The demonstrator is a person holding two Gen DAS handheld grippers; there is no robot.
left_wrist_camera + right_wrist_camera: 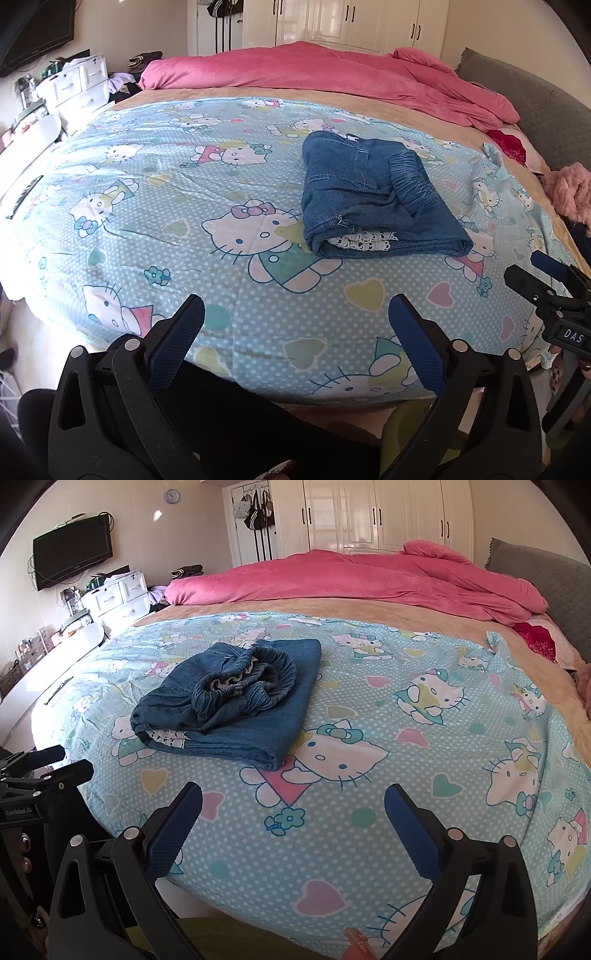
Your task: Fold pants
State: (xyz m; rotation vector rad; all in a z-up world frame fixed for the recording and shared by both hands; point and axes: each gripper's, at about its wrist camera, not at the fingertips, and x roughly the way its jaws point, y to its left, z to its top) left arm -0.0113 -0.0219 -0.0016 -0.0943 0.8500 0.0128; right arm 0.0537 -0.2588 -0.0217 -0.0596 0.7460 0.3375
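In the left wrist view, the left gripper (295, 314) hangs at the bottom of the frame, jaws spread wide and holding nothing, while the folded denim pants (373, 199) lie right of centre on the cartoon-cat blanket (166, 206). In the right wrist view, the right gripper (293, 801) is likewise wide apart and empty, the pants (236, 701) left of centre, a pink duvet (369, 579) bunched across the top.
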